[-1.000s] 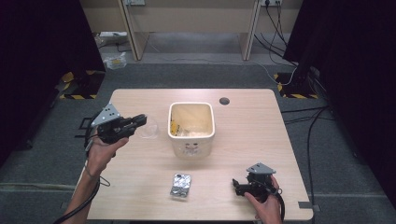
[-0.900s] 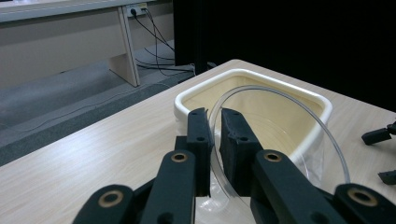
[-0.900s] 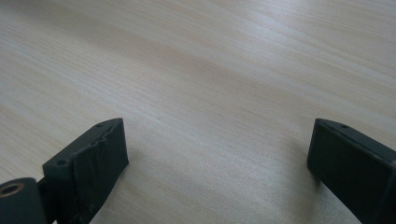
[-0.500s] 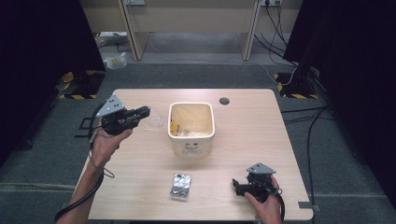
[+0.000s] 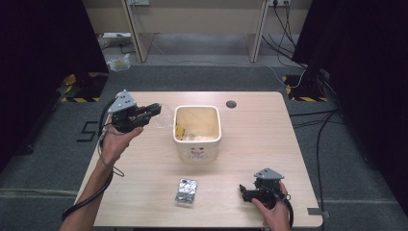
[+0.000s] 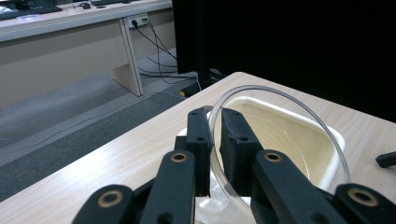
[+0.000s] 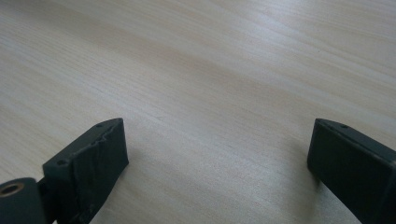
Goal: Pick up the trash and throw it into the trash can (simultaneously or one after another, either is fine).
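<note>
My left gripper is held above the table's left side, just left of a cream square bin. Its jaws are shut on the rim of a clear round plastic lid. In the left gripper view the gripper pinches the lid edge-on, and the bin lies behind it. The bin holds some yellow and white scraps. My right gripper rests low at the front right of the table. In the right gripper view the gripper is open over bare wood.
A silver blister pack lies on the wooden table in front of the bin, left of my right gripper. A dark cable hole sits near the far edge. Beyond the table are grey floor, cables and desk legs.
My left gripper has carried the clear lid away from the person and a little right, closer to the bin. The right gripper has stayed put.
</note>
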